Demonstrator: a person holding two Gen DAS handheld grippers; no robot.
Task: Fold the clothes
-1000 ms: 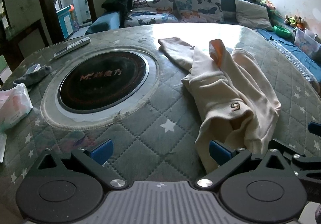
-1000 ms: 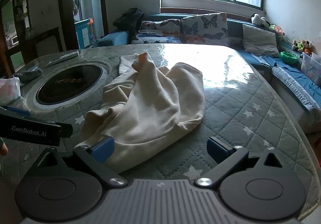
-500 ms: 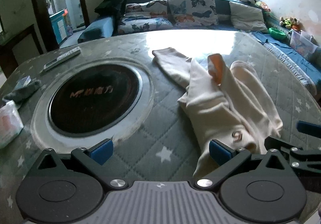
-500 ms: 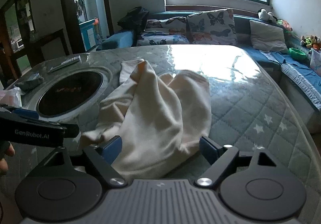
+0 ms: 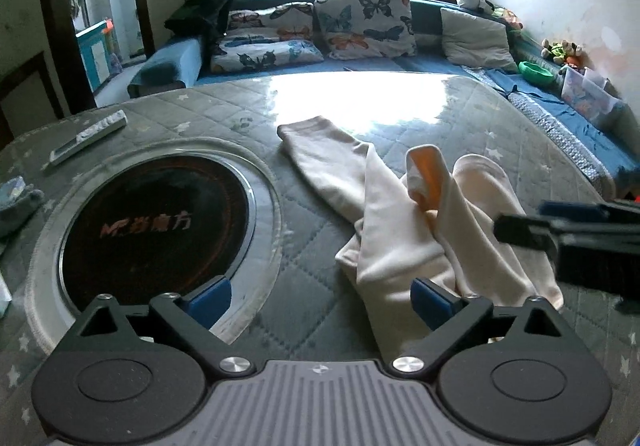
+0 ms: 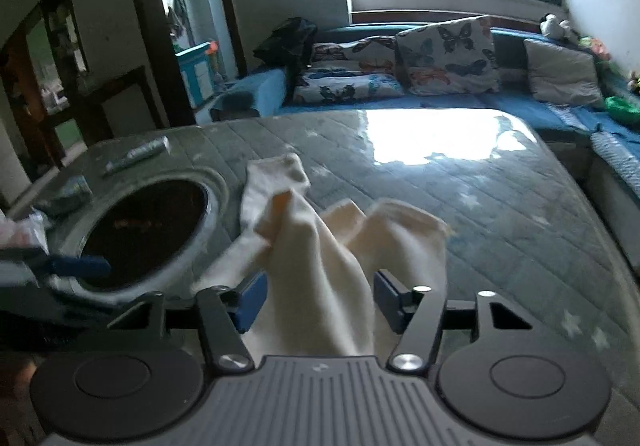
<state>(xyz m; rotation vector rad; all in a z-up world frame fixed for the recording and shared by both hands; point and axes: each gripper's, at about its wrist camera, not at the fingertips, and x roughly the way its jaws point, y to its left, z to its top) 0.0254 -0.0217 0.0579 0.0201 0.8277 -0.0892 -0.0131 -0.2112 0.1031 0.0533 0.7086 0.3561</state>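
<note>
A cream sweatshirt (image 5: 404,222) with an orange lining lies crumpled on the quilted grey table, one sleeve stretched toward the back left. My left gripper (image 5: 320,300) is open and empty, its right finger at the garment's near left edge. My right gripper (image 6: 316,300) is partly closed with the cloth (image 6: 328,274) running up between its fingers; its jaws stand apart and I cannot tell if they pinch the cloth. The right gripper also shows at the right edge of the left wrist view (image 5: 560,234).
A round black induction plate (image 5: 156,226) is set into the table on the left. A remote (image 5: 88,136) lies at the back left, a grey cloth (image 5: 16,202) at the left edge. A blue sofa with butterfly cushions (image 5: 364,26) runs behind and to the right.
Both grippers moved forward toward the sweatshirt. The right gripper's fingers narrowed around the cloth, which now rises between them. The left gripper stays open.
</note>
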